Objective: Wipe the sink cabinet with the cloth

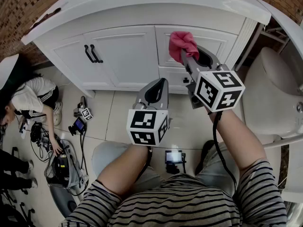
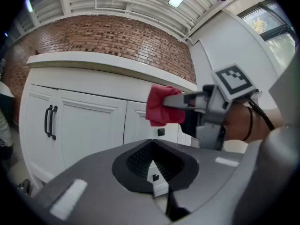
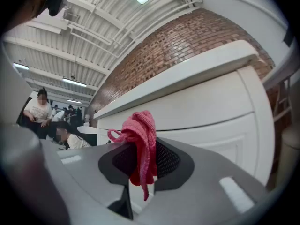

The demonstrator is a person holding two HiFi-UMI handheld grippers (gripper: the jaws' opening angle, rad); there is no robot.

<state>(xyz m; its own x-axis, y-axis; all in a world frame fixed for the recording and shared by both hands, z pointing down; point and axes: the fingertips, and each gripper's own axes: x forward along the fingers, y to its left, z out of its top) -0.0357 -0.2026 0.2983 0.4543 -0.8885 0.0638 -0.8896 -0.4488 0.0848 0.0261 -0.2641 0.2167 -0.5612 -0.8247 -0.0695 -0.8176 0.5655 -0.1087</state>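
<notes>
Nearest, the left hand-held gripper [image 1: 162,82] hangs pressed together before the white cabinet [image 1: 123,56]. Beyond it, the right hand-held gripper [image 1: 185,54] pinches the red cloth [image 1: 183,41], bunched at its tips near a drawer [image 1: 223,39].

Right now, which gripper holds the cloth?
The right gripper: it is shut on the red cloth, held up in front of the cabinet. The left gripper is shut on nothing, lower down.
</notes>
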